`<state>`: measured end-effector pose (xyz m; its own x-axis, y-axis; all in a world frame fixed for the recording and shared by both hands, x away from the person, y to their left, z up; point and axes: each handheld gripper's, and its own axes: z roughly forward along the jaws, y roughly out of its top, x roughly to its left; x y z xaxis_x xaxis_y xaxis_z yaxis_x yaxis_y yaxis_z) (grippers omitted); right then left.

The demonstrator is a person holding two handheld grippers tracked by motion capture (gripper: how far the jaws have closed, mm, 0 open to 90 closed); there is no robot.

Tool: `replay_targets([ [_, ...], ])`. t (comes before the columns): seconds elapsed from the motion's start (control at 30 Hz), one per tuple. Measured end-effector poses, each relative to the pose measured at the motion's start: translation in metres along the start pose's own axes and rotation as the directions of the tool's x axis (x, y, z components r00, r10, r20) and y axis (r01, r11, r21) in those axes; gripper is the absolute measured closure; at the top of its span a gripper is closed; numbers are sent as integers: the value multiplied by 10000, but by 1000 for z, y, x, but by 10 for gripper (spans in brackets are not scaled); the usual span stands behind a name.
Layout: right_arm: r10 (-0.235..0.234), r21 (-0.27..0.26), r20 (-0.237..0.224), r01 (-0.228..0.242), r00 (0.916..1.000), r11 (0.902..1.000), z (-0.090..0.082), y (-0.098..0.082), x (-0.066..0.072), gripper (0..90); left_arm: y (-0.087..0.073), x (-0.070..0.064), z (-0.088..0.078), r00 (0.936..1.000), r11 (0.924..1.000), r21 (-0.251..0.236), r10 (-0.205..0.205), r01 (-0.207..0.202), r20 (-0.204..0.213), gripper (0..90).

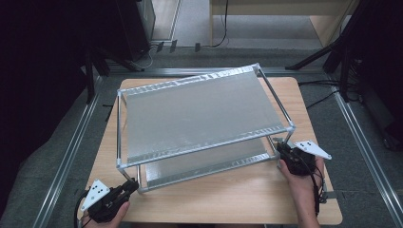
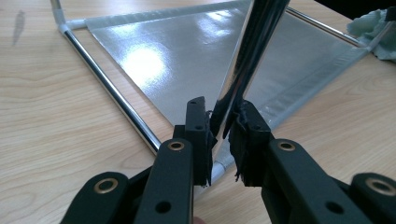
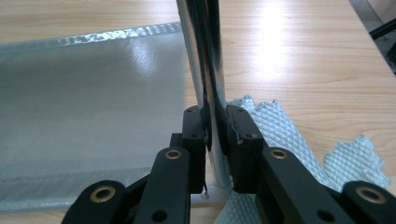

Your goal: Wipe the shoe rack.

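At the near left corner of the light wooden table (image 1: 237, 199), the person's left hand (image 1: 107, 216) holds the left gripper (image 1: 129, 186) low and tilted, its black jaws pointing up and to the right at the two-tier rack of chrome tubes and silvery fabric shelves (image 1: 199, 114). In the left gripper view those jaws are clamped on the rack's near left upright chrome leg (image 2: 243, 70), just above the white corner joint where the lower shelf meets it. The right hand (image 1: 304, 183) comes in from the bottom right with the forearm lying over the table's near edge; the right gripper (image 1: 283, 153) points up and left at the near right corner of the rack. In the right gripper view its jaws are pressed together on the near right upright chrome leg (image 3: 205, 56), low down and close above the white foot.

The rack stands on the middle of the table, turned a little, its upper shelf higher at the far right. Bare wood lies in a wide strip between the rack and the near edge, and narrower strips run along the left and right sides. A pale embossed cloth (image 3: 299, 140) lies on the table just beside the right leg, touching its foot. Metal rails (image 1: 66, 156) run along the floor on both sides.

No writing or brand can be read anywhere
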<state>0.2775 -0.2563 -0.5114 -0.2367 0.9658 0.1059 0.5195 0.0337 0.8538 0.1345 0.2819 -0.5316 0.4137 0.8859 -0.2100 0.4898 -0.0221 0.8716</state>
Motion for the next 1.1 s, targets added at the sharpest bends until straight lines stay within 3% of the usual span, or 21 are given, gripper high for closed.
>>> replay_targets([
  [0.1, 107, -37, 35, -106, 9999, 9999, -3, -2, -4, 784, 1, -1, 2, 9998, 10000, 65, 51, -52, 180, 778],
  [0.17, 421, -110, -90, -422, 9991, 9990, -4, -3, -7, 754, 1, 0, 2, 9995, 10000, 61, 32, -34, 300, 774],
  [0.23, 676, -259, -427, -688, 9968, 9973, -8, -2, -11, 623, 1, 2, 2, 9992, 10000, -67, -68, 70, 398, 762],
  [0.3, 709, -467, -474, -731, 9964, 9962, -18, 3, -12, 535, 2, 3, 1, 9998, 9994, -338, 4, 2, 185, 692],
  [0.43, 539, -1334, -993, -670, 9936, 9888, -44, 16, -20, 471, 3, 5, 0, 9994, 9975, -695, 124, -101, 335, 637],
  [0.5, 575, -1553, -971, -722, 9936, 9852, -50, 17, -29, 456, 3, 5, 1, 9991, 9978, -611, 272, -252, 315, 654],
  [0.57, 731, -1441, -738, -832, 9946, 9861, -50, 14, -38, 451, 3, 4, 3, 9987, 9982, -516, 339, -320, 370, 695],
  [0.67, 1161, -1455, -1097, -1315, 9872, 9806, -49, 8, -50, 455, 2, 0, 4, 9979, 9977, -372, 576, -565, 281, 767],
  [0.73, 1281, -1123, -566, -1339, 9901, 9846, -46, 4, -55, 467, 2, 0, 4, 9976, 9976, -364, 594, -581, 357, 780],
  [0.8, 1229, -454, 60, -1225, 9924, 9914, -39, -2, -58, 463, 2, 0, 4, 9971, 9973, -350, 656, -642, 386, 783],
  [0.9, 1105, 603, 267, -1119, 9935, 9919, -25, -13, -60, 434, 2, -2, 4, 9969, 9974, -353, 649, -633, 441, 782],
  [0.97, 1131, 1092, 312, -1159, 9931, 9872, -18, -19, -62, 428, 1, -3, 5, 9969, 9974, -356, 637, -621, 453, 783],
  [1.07, 800, 1674, 400, -856, 9960, 9822, -10, -26, -59, 417, 1, -5, 5, 9965, 9975, -328, 646, -630, 525, 782],
  [1.1, 666, 1948, 497, -751, 9965, 9780, -8, -29, -57, 462, 1, -7, 6, 9962, 9973, -306, 686, -670, 544, 782],
])
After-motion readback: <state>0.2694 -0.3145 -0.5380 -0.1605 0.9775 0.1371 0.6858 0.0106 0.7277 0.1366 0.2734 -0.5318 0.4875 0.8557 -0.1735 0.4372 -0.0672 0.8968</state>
